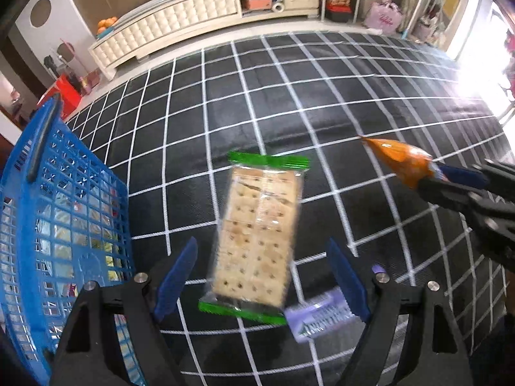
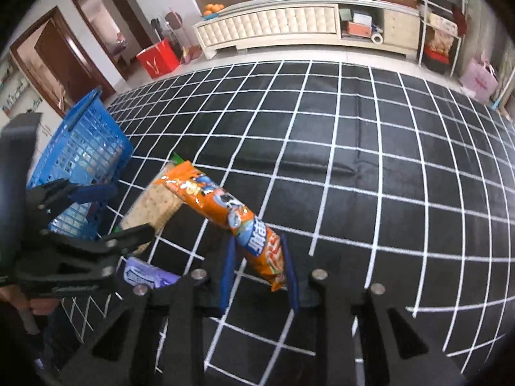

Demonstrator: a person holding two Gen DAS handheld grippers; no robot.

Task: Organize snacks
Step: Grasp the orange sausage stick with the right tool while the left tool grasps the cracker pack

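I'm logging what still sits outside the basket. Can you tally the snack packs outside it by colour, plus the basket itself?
Green-edged cracker pack: 1, on the checked cloth, between the open left gripper fingers
Orange snack pack: 1, clamped in the right gripper
Purple pack: 1, on the cloth
Blue basket: 1
Total: 4

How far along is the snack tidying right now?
Done: several packets already lie in the blue basket. In hand: the right gripper grips the orange snack pack. Left: the cracker pack between the open left gripper's jaws, and the purple packet.
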